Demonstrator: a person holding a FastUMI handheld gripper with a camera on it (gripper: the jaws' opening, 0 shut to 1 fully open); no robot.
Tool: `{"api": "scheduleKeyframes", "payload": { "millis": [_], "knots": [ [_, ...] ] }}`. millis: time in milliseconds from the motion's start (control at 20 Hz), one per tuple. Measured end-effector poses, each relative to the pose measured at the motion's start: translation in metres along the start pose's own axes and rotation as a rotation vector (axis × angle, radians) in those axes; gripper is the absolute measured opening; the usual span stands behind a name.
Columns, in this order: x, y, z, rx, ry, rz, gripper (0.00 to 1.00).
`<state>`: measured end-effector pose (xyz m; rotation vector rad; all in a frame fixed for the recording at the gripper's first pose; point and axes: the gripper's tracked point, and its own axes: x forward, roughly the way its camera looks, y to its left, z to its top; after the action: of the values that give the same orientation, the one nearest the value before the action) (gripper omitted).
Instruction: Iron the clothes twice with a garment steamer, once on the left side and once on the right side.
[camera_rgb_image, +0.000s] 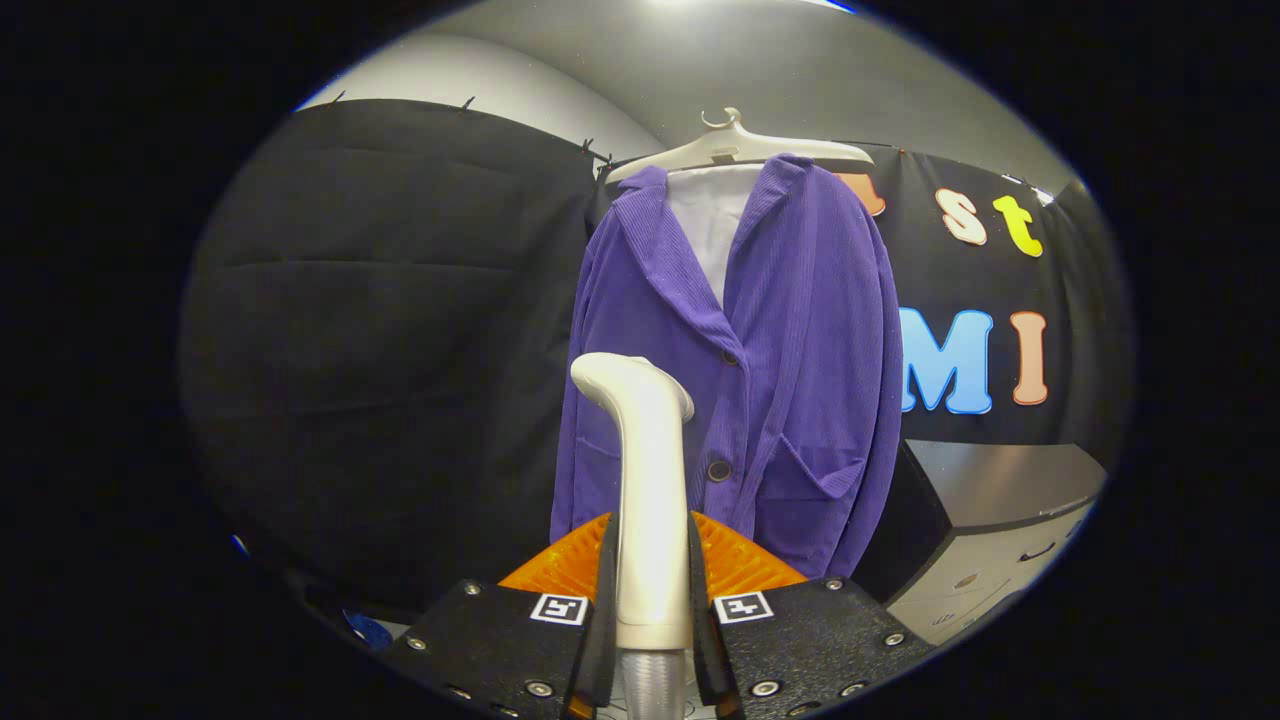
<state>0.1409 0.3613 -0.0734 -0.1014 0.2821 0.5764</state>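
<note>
1. Gripper (652, 560): its fingers are pinching the handle of the garment steamer (648, 480) from both sides, one pad against each flank. The grip sits low on the handle, which leaves the head free and upright ahead of the fingers.

2. Steamer: held vertical, its head bent toward the garment. A ribbed hose end shows below the handle, between the finger bases. Whether the head touches the fabric cannot be told; it appears to stand just in front of it.

3. Garment: a purple corduroy jacket (790, 380) hangs on a pale hanger (735, 148) against the booth's black cloth wall, with a white lining or shirt (712, 225) visible at the open collar. Hanging it flat and front-on presents both front panels for steaming.

4. Position: the head lines up with the panel to the left of the button line, about mid-height. Judged from this, a pass on that side is in hand or about to start.

5. Surroundings: a grey cabinet (1000, 520) stands beside the jacket's far hem, apart from the work.

6. Risk: the hose may drag on the grip.
</note>
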Motion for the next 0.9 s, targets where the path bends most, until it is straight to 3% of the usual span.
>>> {"api": "scheduleKeyframes", "payload": {
  "millis": [400,900],
  "knots": [
    [-0.003,-0.007,-0.064,0.008,0.113,-0.009,0.32],
    [-0.012,0.008,-0.131,-0.018,0.220,0.062,0.32]
  ]
}}
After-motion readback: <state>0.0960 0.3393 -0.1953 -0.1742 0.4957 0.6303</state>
